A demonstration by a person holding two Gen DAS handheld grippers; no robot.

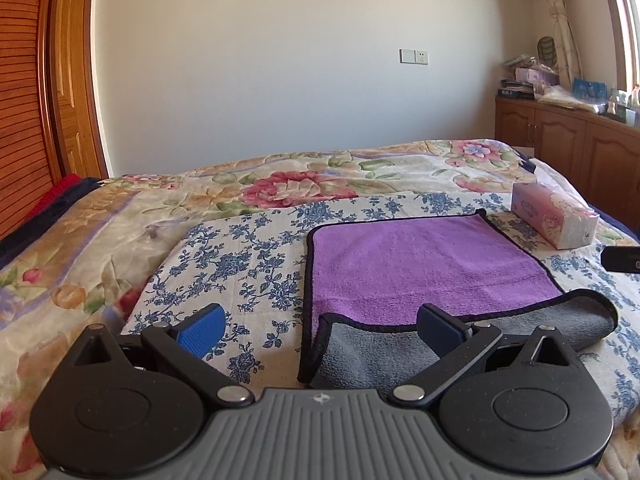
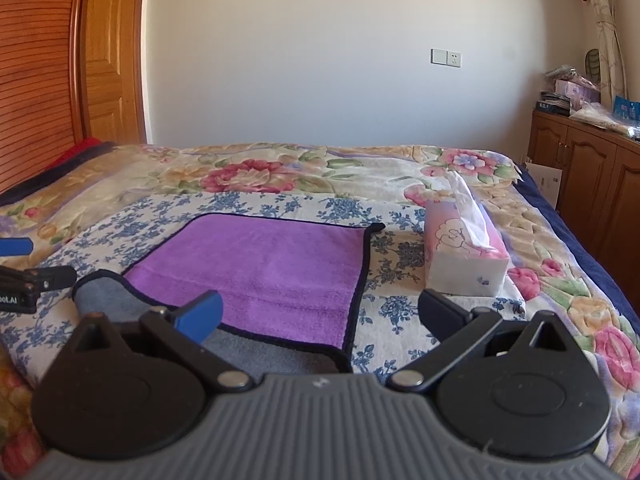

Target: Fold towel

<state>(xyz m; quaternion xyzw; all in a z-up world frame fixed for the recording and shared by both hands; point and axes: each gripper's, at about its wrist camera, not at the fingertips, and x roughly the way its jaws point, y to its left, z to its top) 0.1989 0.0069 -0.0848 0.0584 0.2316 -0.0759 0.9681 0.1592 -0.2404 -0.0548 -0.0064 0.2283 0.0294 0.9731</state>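
Observation:
A purple towel (image 1: 420,264) with black trim and a grey underside lies flat on a blue-flowered cloth on the bed. Its near edge is turned over, so a grey strip (image 1: 376,356) shows. My left gripper (image 1: 320,328) is open and empty, over the towel's near left corner. In the right wrist view the same towel (image 2: 272,268) lies ahead, with its grey flap (image 2: 108,292) at the near left. My right gripper (image 2: 320,316) is open and empty, over the towel's near right corner. The left gripper's tip (image 2: 24,280) shows at the left edge.
A pink and white tissue box (image 2: 464,256) stands on the bed just right of the towel; it also shows in the left wrist view (image 1: 556,216). A flowered quilt (image 1: 280,184) covers the bed. Wooden cabinets (image 2: 592,168) stand at the right, a wooden door (image 2: 108,52) at the left.

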